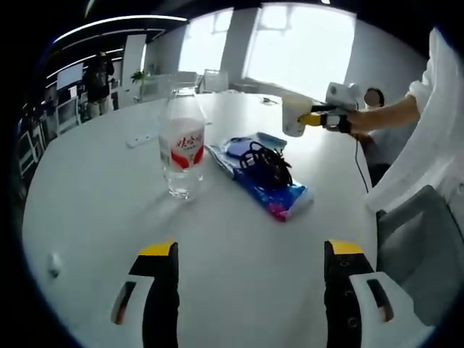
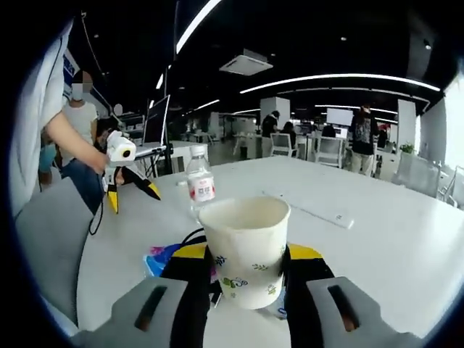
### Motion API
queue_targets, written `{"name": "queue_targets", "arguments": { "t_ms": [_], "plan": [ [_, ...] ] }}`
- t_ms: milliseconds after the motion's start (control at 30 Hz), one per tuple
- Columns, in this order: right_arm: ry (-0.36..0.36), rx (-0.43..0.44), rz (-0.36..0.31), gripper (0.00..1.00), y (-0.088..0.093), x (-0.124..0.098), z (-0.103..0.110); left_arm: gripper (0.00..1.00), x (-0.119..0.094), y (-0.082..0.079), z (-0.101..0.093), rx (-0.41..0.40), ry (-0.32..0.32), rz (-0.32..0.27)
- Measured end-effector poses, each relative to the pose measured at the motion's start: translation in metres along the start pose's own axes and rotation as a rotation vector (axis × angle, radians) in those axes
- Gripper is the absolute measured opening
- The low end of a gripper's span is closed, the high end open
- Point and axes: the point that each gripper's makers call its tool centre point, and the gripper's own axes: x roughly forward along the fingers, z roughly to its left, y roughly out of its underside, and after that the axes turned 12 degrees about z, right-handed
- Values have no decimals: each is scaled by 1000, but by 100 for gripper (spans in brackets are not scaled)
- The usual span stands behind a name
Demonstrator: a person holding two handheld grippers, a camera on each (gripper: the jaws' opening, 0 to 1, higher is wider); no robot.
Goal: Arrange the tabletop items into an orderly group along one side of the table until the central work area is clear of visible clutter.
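Observation:
A clear water bottle (image 1: pixel 181 148) with a red-and-white label stands upright on the white table (image 1: pixel 239 246). To its right lies a blue tissue pack (image 1: pixel 270 185) with a black cable (image 1: pixel 265 163) heaped on it. My left gripper (image 1: pixel 250 250) is open, short of both, with bare table between its jaws. My right gripper (image 2: pixel 243 254) is shut on a white paper cup (image 2: pixel 246 250) with a leaf print, held upright over the tissue pack (image 2: pixel 161 259). From the left gripper view, that right gripper (image 1: pixel 308 119) and the cup (image 1: pixel 293 114) hover beyond the pack. The bottle (image 2: pixel 199 185) stands behind the cup.
A white power strip (image 2: pixel 319 212) lies farther along the table; it is also in the left gripper view (image 1: pixel 141 138). A small white object (image 1: pixel 53 264) sits near the left edge. A grey chair (image 1: pixel 420 246) stands at the right edge. Desks, chairs and people fill the room behind.

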Motion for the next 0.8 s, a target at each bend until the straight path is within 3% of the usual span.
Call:
{"name": "queue_targets", "arguments": {
  "t_ms": [267, 433, 800],
  "plan": [
    [-33, 26, -52, 36, -12, -1, 26, 78, -2, 0, 0, -6, -1, -3],
    [-65, 22, -57, 36, -13, 5, 42, 78, -2, 1, -1, -6, -2, -5],
    [-117, 20, -108, 36, -33, 24, 72, 78, -5, 2, 0, -7, -3, -6]
  ]
}}
